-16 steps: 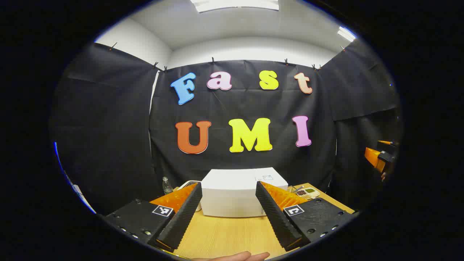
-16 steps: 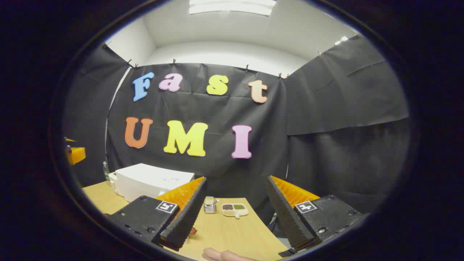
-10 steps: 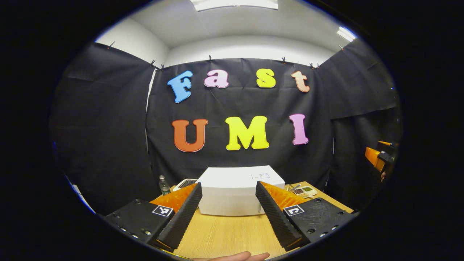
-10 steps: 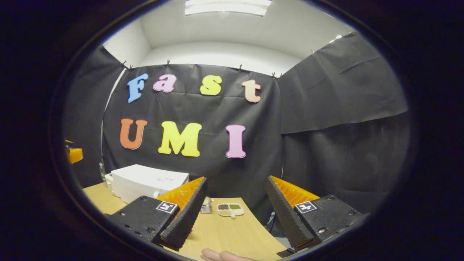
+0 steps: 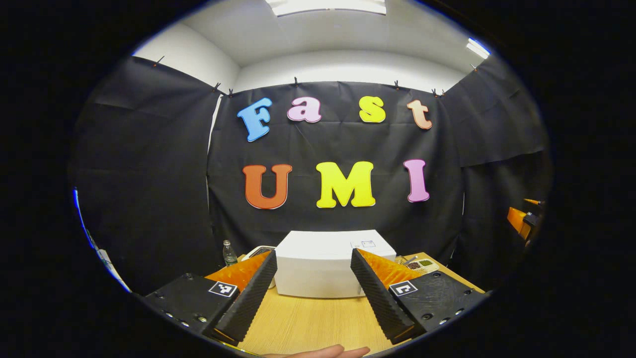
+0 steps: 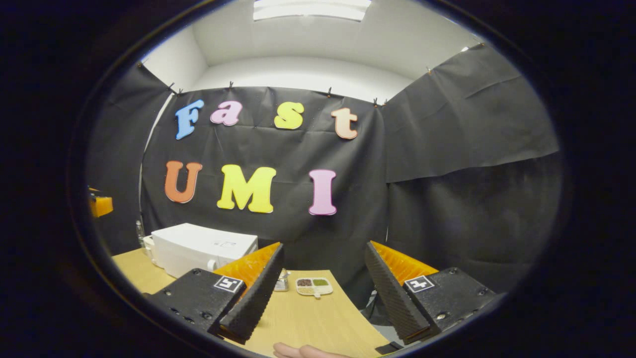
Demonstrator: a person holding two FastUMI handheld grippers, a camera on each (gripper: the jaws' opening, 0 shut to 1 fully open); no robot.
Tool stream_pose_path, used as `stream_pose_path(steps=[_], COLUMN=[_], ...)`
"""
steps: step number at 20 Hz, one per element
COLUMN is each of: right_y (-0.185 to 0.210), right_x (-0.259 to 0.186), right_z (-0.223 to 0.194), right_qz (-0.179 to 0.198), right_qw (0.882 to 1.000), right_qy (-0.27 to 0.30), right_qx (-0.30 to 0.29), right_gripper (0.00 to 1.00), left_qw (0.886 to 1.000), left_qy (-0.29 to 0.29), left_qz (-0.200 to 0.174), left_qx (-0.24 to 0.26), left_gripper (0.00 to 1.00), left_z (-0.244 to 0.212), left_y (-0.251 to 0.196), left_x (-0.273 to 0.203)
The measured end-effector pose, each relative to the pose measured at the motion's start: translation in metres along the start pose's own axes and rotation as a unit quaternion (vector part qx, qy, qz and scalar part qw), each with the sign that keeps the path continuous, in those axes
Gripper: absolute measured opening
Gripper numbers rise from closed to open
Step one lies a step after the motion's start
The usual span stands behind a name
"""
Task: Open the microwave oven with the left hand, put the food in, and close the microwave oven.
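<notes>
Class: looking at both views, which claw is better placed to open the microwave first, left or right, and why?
Left. The left claw faces the white microwave squarely, framing it between its open fingers. The right claw is also open, but it has the microwave off to its left.

microwave oven [image 5: 318, 271]: 1 | bottle [image 5: 229, 254]: 1 | divided dish [image 6: 314, 286]: 1

Left tool [image 5: 314, 288] jaws wide apart; right tool [image 6: 323, 283] likewise, both empty.

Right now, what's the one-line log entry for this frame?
phase: pre-approach | left gripper: open, empty | right gripper: open, empty | microwave: on table, untouched
</notes>
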State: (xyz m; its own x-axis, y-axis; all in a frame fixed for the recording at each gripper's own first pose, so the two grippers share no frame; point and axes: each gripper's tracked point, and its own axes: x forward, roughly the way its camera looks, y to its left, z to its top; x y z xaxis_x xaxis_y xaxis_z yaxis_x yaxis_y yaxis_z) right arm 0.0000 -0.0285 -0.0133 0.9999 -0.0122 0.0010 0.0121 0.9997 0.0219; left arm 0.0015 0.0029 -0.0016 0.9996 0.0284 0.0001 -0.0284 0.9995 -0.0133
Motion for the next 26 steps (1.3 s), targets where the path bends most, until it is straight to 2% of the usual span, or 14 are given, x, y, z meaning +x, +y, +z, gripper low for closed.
stream_pose_path(steps=[2,3,9,16,17,18,20,21,22,24,25,26], right_y=[-0.003,-0.002,-0.008,-0.014,-0.014,-0.016,-0.015,-0.015,-0.015,-0.016,-0.017,-0.02], right_x=[0.0,0.0,0.0,0.0,-0.001,-0.002,-0.003,-0.003,-0.002,-0.001,-0.001,-0.002], right_z=[0.0,0.001,0.0,-0.004,-0.003,-0.004,-0.005,-0.005,-0.008,-0.014,-0.015,-0.016], right_qz=[-0.003,-0.002,-0.001,0.002,0.001,0.0,0.002,0.003,0.004,0.009,0.014,0.015], right_qw=[1.0,1.0,1.0,1.0,1.0,1.0,1.0,1.0,0.999,0.999,0.999,0.999], right_qy=[-0.004,-0.005,-0.009,-0.009,-0.01,-0.011,-0.013,-0.013,-0.012,-0.009,-0.008,-0.01], right_qx=[0.005,0.006,0.008,0.01,0.011,0.014,0.02,0.026,0.031,0.034,0.036,0.038], right_gripper=[0.95,1.0,1.0,1.0,0.95,1.0,1.0,1.0,1.0,1.0,1.0,1.0], left_qw=[1.0,1.0,1.0,0.999,0.999,0.998,0.997,0.997,0.996,0.995,0.994,0.993], left_qy=[0.005,0.008,0.011,0.033,0.038,0.044,0.056,0.054,0.059,0.077,0.089,0.096], left_qz=[0.0,0.0,0.005,-0.024,-0.025,-0.028,-0.042,-0.051,-0.054,-0.056,-0.057,-0.055], left_qx=[0.0,0.0,0.001,-0.024,-0.028,-0.032,-0.036,-0.036,-0.037,-0.04,-0.04,-0.04], left_gripper=[0.95,0.95,0.95,0.95,0.95,0.95,0.94,0.82,0.92,0.92,0.81,0.92], left_z=[-0.005,-0.008,-0.029,-0.075,-0.083,-0.092,-0.111,-0.119,-0.131,-0.161,-0.176,-0.189], left_y=[-0.002,-0.003,-0.021,-0.057,-0.062,-0.067,-0.082,-0.089,-0.095,-0.105,-0.109,-0.114], left_x=[0.003,0.007,0.046,0.103,0.112,0.121,0.139,0.148,0.155,0.169,0.174,0.179])
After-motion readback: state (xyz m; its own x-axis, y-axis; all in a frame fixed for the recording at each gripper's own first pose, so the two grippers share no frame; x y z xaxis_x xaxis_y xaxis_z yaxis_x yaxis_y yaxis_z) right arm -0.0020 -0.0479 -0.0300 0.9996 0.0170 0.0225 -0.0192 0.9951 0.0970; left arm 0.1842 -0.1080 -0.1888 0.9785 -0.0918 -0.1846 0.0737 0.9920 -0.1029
